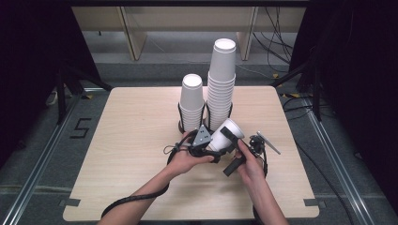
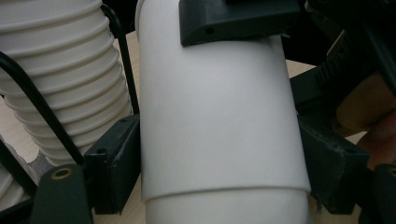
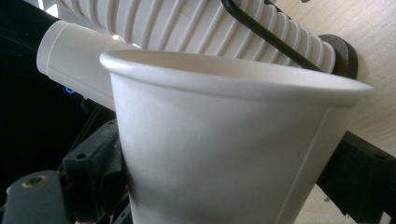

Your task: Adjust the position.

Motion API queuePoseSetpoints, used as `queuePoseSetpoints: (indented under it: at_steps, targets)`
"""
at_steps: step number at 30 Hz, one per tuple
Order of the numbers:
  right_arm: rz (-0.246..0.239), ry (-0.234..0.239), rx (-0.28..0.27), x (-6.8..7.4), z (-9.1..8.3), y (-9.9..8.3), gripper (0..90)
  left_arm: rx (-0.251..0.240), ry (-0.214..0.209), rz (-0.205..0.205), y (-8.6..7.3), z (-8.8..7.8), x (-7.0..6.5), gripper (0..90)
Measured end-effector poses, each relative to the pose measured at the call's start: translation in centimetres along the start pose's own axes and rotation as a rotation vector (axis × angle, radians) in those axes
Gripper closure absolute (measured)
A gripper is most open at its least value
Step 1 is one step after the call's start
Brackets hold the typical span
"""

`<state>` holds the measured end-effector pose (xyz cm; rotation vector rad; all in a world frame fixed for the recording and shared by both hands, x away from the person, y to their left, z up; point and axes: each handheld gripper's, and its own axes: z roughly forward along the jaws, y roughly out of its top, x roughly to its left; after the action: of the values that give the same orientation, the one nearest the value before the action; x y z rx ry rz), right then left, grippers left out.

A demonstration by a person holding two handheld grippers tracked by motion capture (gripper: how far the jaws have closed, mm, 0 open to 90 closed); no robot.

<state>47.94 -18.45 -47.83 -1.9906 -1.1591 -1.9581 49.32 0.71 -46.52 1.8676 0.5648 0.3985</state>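
A single white paper cup [image 1: 233, 127] lies tilted above the middle of the table, its mouth turned up and to the right. My left gripper [image 1: 213, 146], topped by its grey three-cornered plate, is shut on the cup's body. In the left gripper view the cup [image 2: 215, 107] fills the gap between the pads [image 2: 116, 163]. My right gripper [image 1: 231, 140] comes in from the right. In the right gripper view the cup [image 3: 219, 135] sits between its jaws with both pads against the wall. One right jaw lies flat on the cup in the left gripper view.
Just behind the cup stand two stacks of white paper cups in a black wire holder [image 1: 180, 117]: a short stack [image 1: 192, 101] and a tall one [image 1: 221, 79]. The wooden table [image 1: 131, 140] has bare surface left and right. Cables lie on the floor at the far right.
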Motion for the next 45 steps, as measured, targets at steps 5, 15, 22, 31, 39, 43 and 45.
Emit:
queuePoseSetpoints:
  at_steps: [5, 15, 22, 31, 39, 43, 45]
  targets:
    - [-0.024, -0.008, 0.001, 0.2, -0.1, 0.0, 14.7, 0.005, 0.007, -0.006, 0.1, -0.1, 0.0, 21.0]
    - [-0.078, -0.018, -0.007, 0.4, 0.0, 0.1, 16.4, 0.009, 0.004, -0.002, 0.2, -0.2, 0.1, 20.3]
    - [-0.141, -0.018, -0.011, 0.7, 0.0, 0.0, 17.7, 0.027, -0.002, -0.009, 0.5, -0.3, 0.2, 19.2]
    - [-0.293, -0.02, -0.026, 2.0, -0.2, 0.1, 17.9, 0.067, -0.001, -0.002, 0.2, -1.6, 0.4, 12.0]
    - [-0.422, -0.037, -0.063, 2.9, -0.4, 0.3, 17.9, 0.04, 0.015, 0.02, -1.0, -4.9, 1.2, 8.6]
    - [-0.529, -0.037, -0.079, 3.1, -0.6, 0.3, 17.9, 0.023, 0.057, 0.021, -2.4, -7.2, 1.9, 8.6]
    - [-0.598, -0.042, -0.085, 3.2, -0.8, 0.2, 17.9, 0.024, 0.079, 0.021, -3.2, -8.4, 2.2, 9.2]
